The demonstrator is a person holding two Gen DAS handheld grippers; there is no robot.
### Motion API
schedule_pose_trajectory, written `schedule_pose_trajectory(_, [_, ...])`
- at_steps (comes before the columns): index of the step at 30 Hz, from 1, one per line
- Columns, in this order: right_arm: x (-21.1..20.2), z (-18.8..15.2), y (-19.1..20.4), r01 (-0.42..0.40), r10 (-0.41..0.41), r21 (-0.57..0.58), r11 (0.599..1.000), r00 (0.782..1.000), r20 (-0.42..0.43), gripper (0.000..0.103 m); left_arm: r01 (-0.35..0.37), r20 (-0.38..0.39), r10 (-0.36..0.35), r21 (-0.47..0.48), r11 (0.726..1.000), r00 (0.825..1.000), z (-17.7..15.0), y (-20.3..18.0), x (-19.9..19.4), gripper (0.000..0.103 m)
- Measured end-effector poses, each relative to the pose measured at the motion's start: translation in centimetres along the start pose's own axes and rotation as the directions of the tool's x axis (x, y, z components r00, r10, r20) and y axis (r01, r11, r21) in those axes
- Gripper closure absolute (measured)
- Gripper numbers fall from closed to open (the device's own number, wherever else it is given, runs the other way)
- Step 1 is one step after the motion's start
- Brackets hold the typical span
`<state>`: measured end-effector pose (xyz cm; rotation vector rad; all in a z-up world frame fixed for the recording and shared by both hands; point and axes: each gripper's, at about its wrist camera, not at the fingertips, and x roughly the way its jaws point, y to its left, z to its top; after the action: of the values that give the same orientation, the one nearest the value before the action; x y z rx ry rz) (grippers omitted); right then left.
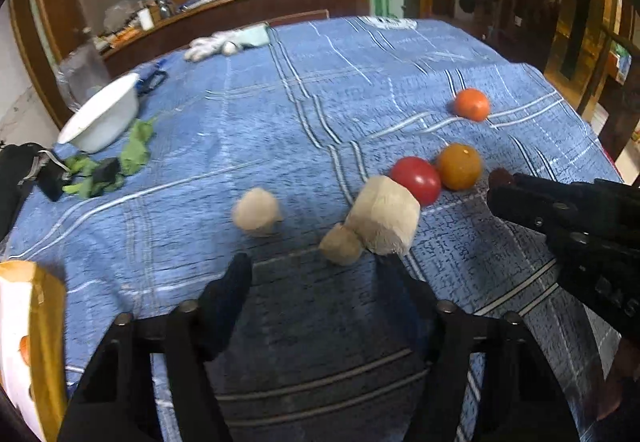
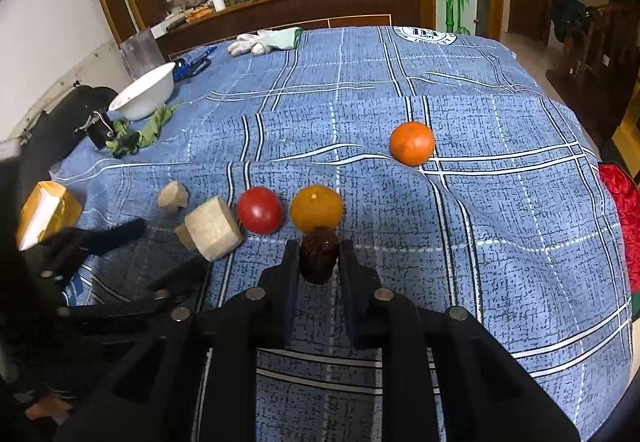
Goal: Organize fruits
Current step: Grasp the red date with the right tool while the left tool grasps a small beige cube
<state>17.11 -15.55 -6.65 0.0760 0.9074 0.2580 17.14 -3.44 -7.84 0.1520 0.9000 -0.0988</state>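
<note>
A dark brown, rough-skinned fruit (image 2: 319,256) is held between the two fingers of the right claw (image 2: 319,262), which is closed down onto it and poised just above the blue checked cloth (image 2: 480,202) covering the table. Directly beyond that fruit, a yellow-orange fruit (image 2: 317,208) and a red tomato (image 2: 260,210) are seen side by side on the cloth, touching or nearly so. A brighter orange mandarin (image 2: 412,143) is set apart from them, further back and to the right. To the left of the tomato, a large beige cylindrical block (image 2: 214,228) is lying tilted, just beside the tomato, with a smaller beige piece (image 2: 182,234) tucked against its near side and another small beige piece (image 2: 173,194) lying separately further left. The left claw (image 1: 320,278) is held wide open with nothing between its fingers, its tips hovering near the beige pieces, as the left wrist view shows. In that view the right claw appears at the right edge, close to the yellow-orange fruit. A white bowl (image 2: 144,96) is seen at the far left of the table, with crumpled green material (image 2: 140,132) beside it and a white glove (image 2: 264,40) at the far edge. A yellow and white box (image 2: 46,212) is visible at the left edge.
</note>
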Motion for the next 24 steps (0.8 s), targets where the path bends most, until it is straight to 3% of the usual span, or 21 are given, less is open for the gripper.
schedule_pose_trajectory(5, [-0.2, 0.1, 0.2, -0.024, 0.024, -0.004, 1.0, 1.0, 0.005, 0.082, 0.075, 0.005, -0.075, -0.01, 0.997, 0.997, 0.6, -0.3, 0.5, 0.073])
schedule_pose_trajectory(7, [-0.2, 0.0, 0.2, -0.028, 0.028, -0.007, 1.0, 1.0, 0.007, 0.082, 0.086, 0.01, -0.086, 0.017, 0.996, 0.996, 0.5, -0.9, 0.3, 0.083])
schedule_pose_trajectory(16, [-0.3, -0.1, 0.3, -0.021, 0.021, -0.006, 1.0, 1.0, 0.016, 0.082, 0.124, 0.011, -0.124, -0.032, 0.992, 0.992, -1.2, 0.7, -1.9, 0.083])
schedule_pose_trajectory(24, [-2.5, -1.9, 1.9, -0.02, 0.021, -0.013, 1.0, 0.999, 0.029, 0.082, 0.106, 0.061, -0.101, -0.092, 0.99, 0.993, -3.9, 2.6, -6.1, 0.083])
